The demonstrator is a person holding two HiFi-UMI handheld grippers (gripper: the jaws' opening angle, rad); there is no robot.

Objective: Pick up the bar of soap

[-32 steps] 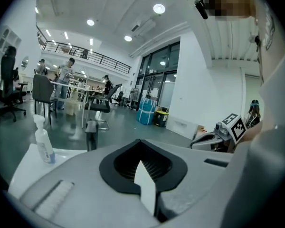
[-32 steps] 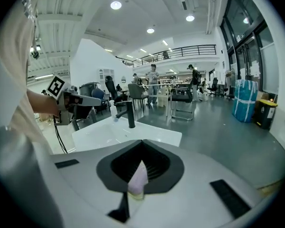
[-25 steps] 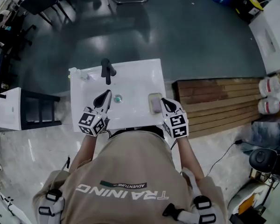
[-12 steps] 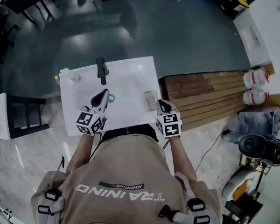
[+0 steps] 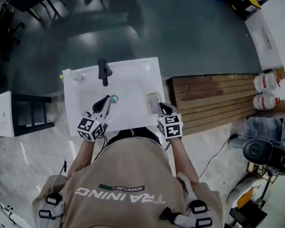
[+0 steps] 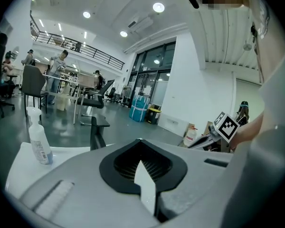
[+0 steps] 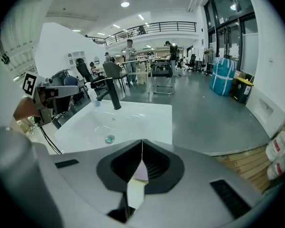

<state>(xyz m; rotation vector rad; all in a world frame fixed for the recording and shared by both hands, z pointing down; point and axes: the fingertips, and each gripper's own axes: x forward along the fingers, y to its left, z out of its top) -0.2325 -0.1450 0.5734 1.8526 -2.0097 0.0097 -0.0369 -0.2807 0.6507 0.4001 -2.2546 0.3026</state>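
The white sink (image 5: 142, 68) is sitting in the middle of the head view. The bar of soap (image 5: 153, 103) is lying in a small dish (image 5: 153, 94) on the sink's rim, at the 3 o'clock side. The soap is looking pale purple.

The right claw (image 5: 160, 106) is pointing at the soap from the 5 o'clock side. Its tip is sitting just beside the near end of the dish. In the right gripper view this claw is pinched all the way shut, with its two tips touching. It is not holding anything. A little pale purple is showing through the slit behind the tips, but I cannot tell for sure what it is.

The left claw (image 5: 107, 100) is hanging over the bowl of the sink, well apart from the soap, on the 9 o'clock side of it. Its tip is just beside the round drain (image 5: 114, 99). In the left gripper view this claw is pinched shut too, and it is holding nothing.

A black tap (image 5: 103, 71) is standing at the sink's 12 o'clock edge. A small clear bottle (image 5: 69, 74) is standing at the 10 o'clock corner. Brown wooden planks (image 5: 213, 99) are lying on the floor at the sink's 3 o'clock side, and white jugs (image 5: 267, 82) are sitting past their far end.
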